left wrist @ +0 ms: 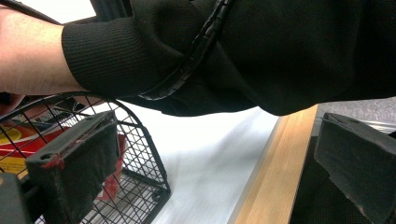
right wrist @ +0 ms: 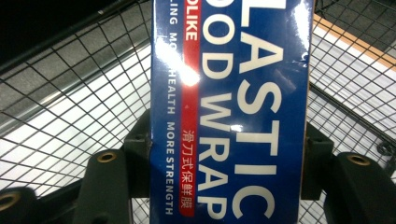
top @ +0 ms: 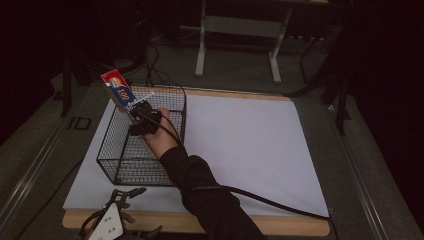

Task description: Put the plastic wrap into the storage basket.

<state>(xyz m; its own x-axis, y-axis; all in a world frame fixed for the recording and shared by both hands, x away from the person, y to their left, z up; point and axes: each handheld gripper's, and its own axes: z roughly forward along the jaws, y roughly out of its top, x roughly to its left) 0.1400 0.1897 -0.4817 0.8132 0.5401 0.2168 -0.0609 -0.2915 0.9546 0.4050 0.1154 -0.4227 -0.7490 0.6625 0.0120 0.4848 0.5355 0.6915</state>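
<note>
Your right gripper (top: 136, 114): jaws clamped on plastic wrap box (top: 119, 93), tilted over wire basket (top: 115, 165). Your left gripper (top: 127, 192): jaws wide, empty, beside basket's near corner.

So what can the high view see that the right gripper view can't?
High view alone: the whole wire basket on the white sheet, the person's sleeve, and the left gripper near the table's front edge. Right gripper view alone: the box's big words, PLASTIC FOOD WRAP. Both: the right gripper shut on the plastic wrap box, over the basket.
</note>
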